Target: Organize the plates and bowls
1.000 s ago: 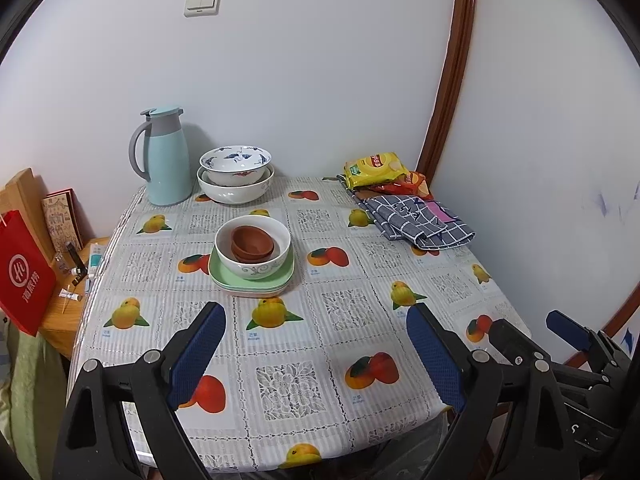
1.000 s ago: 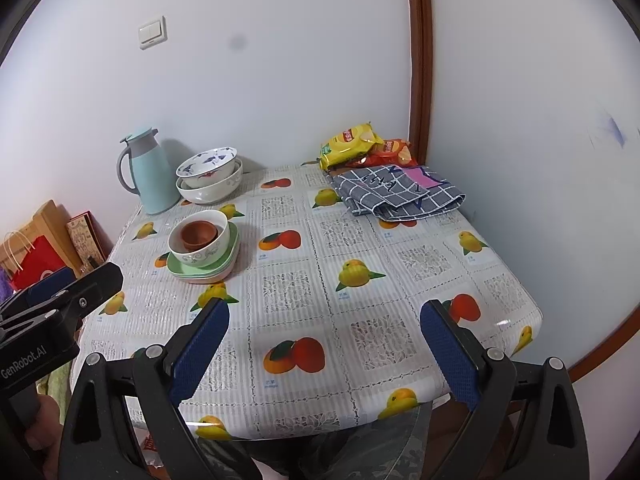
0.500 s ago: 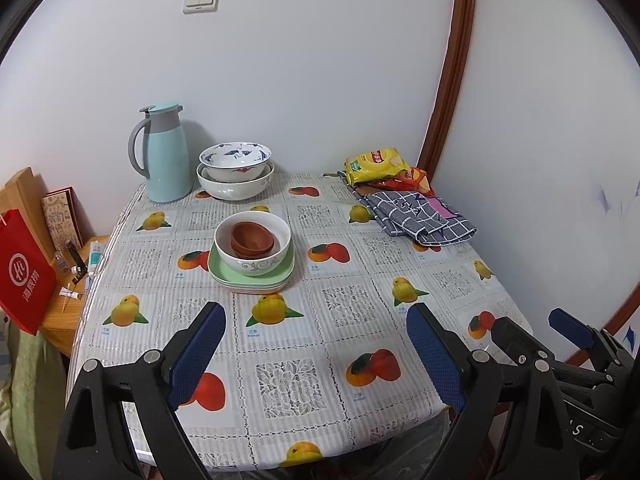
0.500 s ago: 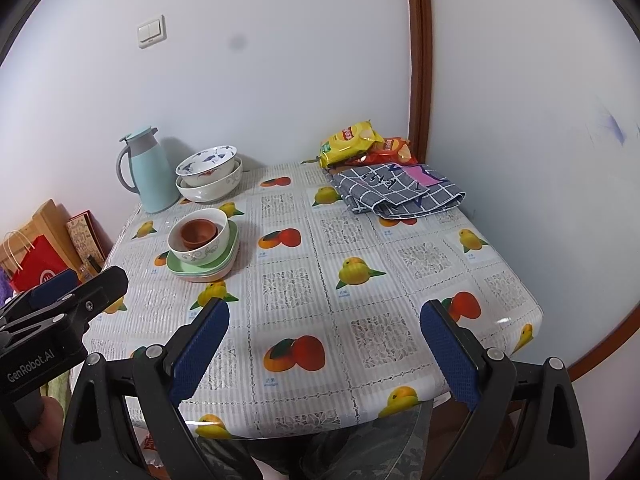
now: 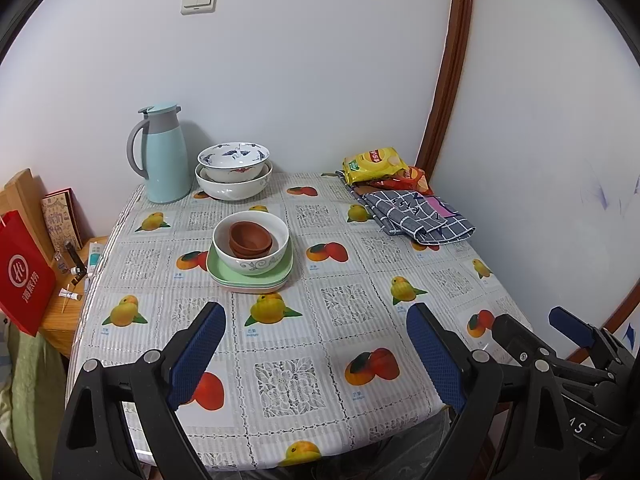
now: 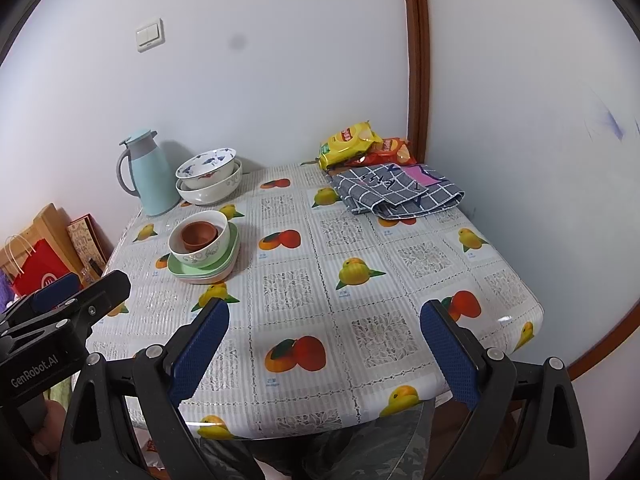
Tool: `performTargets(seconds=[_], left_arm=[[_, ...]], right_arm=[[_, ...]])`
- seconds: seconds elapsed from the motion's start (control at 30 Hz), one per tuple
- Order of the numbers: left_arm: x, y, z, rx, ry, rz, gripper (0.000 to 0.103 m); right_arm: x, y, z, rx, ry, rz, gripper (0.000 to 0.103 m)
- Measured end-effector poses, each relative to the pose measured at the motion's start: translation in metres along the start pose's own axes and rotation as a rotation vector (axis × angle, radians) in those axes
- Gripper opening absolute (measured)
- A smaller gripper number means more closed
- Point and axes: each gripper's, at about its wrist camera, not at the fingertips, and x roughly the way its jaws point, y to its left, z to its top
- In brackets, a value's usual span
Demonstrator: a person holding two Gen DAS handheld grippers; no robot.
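Note:
Two brown bowls (image 5: 249,237) nest inside a white patterned bowl (image 5: 256,265), which rests on stacked green plates (image 5: 280,278) in the middle left of the table. At the back, a blue-patterned bowl (image 5: 234,162) sits in a larger white bowl (image 5: 232,191). The same stacks appear in the right wrist view: brown bowls (image 6: 198,234), green plates (image 6: 222,270), back bowls (image 6: 208,178). My left gripper (image 5: 316,324) stands open over the table's near edge, empty. My right gripper (image 6: 324,322) is open too, empty, near the front edge.
A pale blue thermos jug (image 5: 162,154) stands at the back left. Snack bags (image 5: 374,165) and a folded grey checked cloth (image 5: 416,216) lie at the back right corner. A red bag (image 5: 22,272) and a wooden side table (image 5: 60,320) stand left of the table.

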Motion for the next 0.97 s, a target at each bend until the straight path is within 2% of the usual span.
performTargets(seconds=[0.97], left_arm=[[0.0014,0.0048,-0.0013,0.003,-0.001,0.007,0.092]], right_arm=[[0.0002,-0.0021,0.0008,0.001,-0.006,0.004,0.096]])
